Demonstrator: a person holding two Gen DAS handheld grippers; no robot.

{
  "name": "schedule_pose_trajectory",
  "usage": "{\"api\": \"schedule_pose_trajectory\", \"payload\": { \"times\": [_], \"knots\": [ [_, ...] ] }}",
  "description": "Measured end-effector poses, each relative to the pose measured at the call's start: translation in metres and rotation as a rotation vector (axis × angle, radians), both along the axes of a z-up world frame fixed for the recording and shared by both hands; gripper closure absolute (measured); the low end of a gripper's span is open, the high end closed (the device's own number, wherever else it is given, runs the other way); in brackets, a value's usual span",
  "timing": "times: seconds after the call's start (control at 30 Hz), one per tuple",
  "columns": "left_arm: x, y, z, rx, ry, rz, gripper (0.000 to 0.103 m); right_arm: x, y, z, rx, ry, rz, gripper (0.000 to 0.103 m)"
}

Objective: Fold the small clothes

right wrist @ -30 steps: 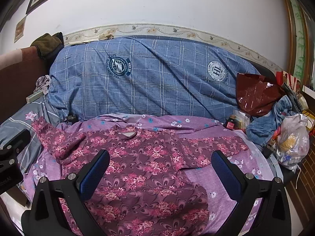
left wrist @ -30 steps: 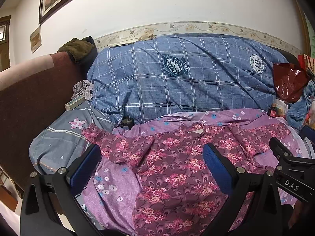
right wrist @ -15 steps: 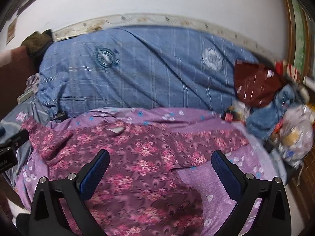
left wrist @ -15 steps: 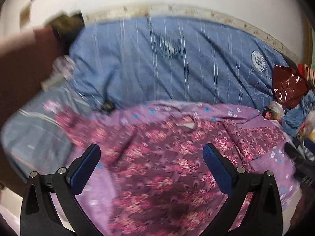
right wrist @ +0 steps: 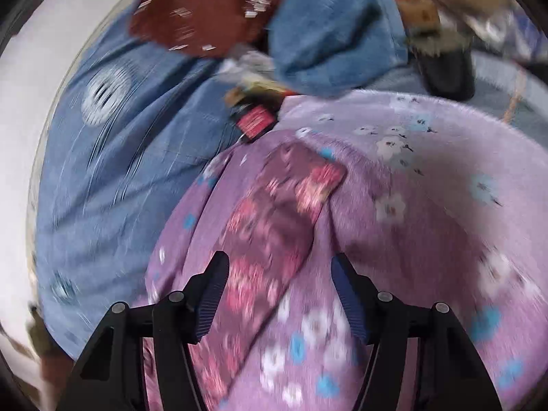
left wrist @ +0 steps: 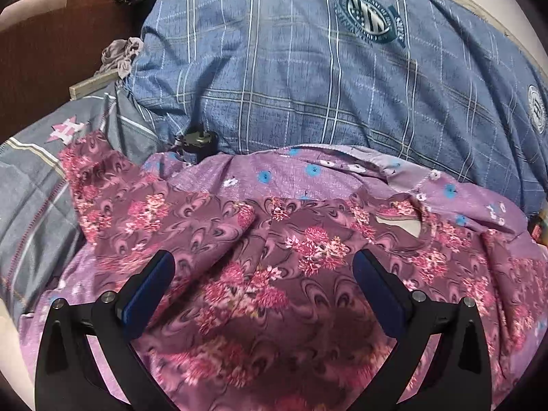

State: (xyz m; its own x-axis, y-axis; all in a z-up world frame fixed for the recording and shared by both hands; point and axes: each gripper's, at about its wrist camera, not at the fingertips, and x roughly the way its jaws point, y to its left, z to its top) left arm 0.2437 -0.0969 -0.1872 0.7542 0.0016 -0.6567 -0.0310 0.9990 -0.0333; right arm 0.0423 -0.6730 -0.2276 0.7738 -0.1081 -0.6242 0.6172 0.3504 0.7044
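Both claws have dropped in close to the maroon floral top [left wrist: 281, 274], which lies spread on the lilac flowered sheet [left wrist: 308, 171] on the bed, in front of the blue plaid duvet [left wrist: 308, 68].

Left claw [left wrist: 263, 274]: jaws wide, nothing between the pads, hovering over the chest of the top. Left sleeve [left wrist: 113, 198] lies out toward the grey pillow [left wrist: 30, 171]. A second ago this claw sat higher and farther back; now the neckline [left wrist: 397, 222] is just ahead of it.

Right claw [right wrist: 279, 291]: has swung across and rolled hard, view badly smeared. It's now lined up on the right sleeve [right wrist: 284, 205], cuff end pointing away toward the clutter by the red bag [right wrist: 205, 10]. Jaws were fully wide, now closing. Sleeve cloth sits between them, but the pads don't look pressed on it yet.

Read: setup over, first fold starting. The right side is going for the sleeve, likely to bring it across the body. Left isn't committed to a pick point yet.

Risk: catching the sheet along with the sleeve.
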Motion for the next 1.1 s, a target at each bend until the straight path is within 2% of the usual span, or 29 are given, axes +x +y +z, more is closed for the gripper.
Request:
{"api": "schedule_pose_trajectory", "payload": {
  "times": [0.07,0.1,0.17,0.23,0.27,0.3,0.4,0.47,0.57,0.67,0.77,0.87,0.97,1.1],
  "knots": [
    [0.01,0.0,-0.007,-0.018,0.019,0.007,0.0,0.011,-0.014,-0.013,0.065,-0.014,0.005,0.046],
    [0.013,-0.001,-0.008,-0.036,0.032,0.006,0.0,0.017,-0.017,-0.018,0.078,0.008,-0.001,0.047],
    [0.019,-0.001,-0.008,-0.066,0.032,0.005,0.0,0.028,-0.021,-0.021,0.071,-0.003,0.002,0.05],
    [0.022,-0.002,-0.007,-0.062,0.009,0.006,0.0,0.037,-0.023,-0.021,0.059,0.018,-0.009,0.063],
    [0.021,-0.004,-0.006,-0.053,0.0,0.0,0.0,0.042,-0.025,-0.022,0.052,0.026,-0.021,0.081],
    [0.022,-0.004,-0.005,-0.047,-0.005,-0.003,0.0,0.047,-0.029,-0.024,0.045,0.044,-0.029,0.091],
    [0.023,0.002,-0.001,-0.03,-0.021,0.007,0.0,0.048,-0.022,-0.012,0.006,0.046,-0.042,0.092],
    [0.023,0.01,0.003,-0.039,-0.03,0.024,0.0,0.046,-0.011,0.007,-0.031,-0.01,-0.021,0.092],
    [0.019,0.028,0.013,-0.046,-0.06,0.061,0.0,0.045,0.017,0.052,-0.072,-0.11,0.041,0.092],
    [0.015,0.049,0.021,-0.025,-0.092,0.102,0.0,0.052,0.061,0.106,-0.114,-0.217,0.147,0.092],
    [0.014,0.076,0.026,-0.013,-0.106,0.152,0.0,0.071,0.127,0.158,-0.138,-0.308,0.293,0.092],
    [0.016,0.109,0.027,-0.034,-0.09,0.212,0.0,0.096,0.197,0.188,-0.147,-0.365,0.431,0.091],
    [0.016,0.15,0.028,-0.08,-0.09,0.296,0.0,0.123,0.271,0.195,-0.142,-0.397,0.552,0.091],
    [0.008,0.194,0.032,-0.119,-0.123,0.405,0.0,0.162,0.361,0.172,-0.122,-0.364,0.682,0.091]
  ]
}}
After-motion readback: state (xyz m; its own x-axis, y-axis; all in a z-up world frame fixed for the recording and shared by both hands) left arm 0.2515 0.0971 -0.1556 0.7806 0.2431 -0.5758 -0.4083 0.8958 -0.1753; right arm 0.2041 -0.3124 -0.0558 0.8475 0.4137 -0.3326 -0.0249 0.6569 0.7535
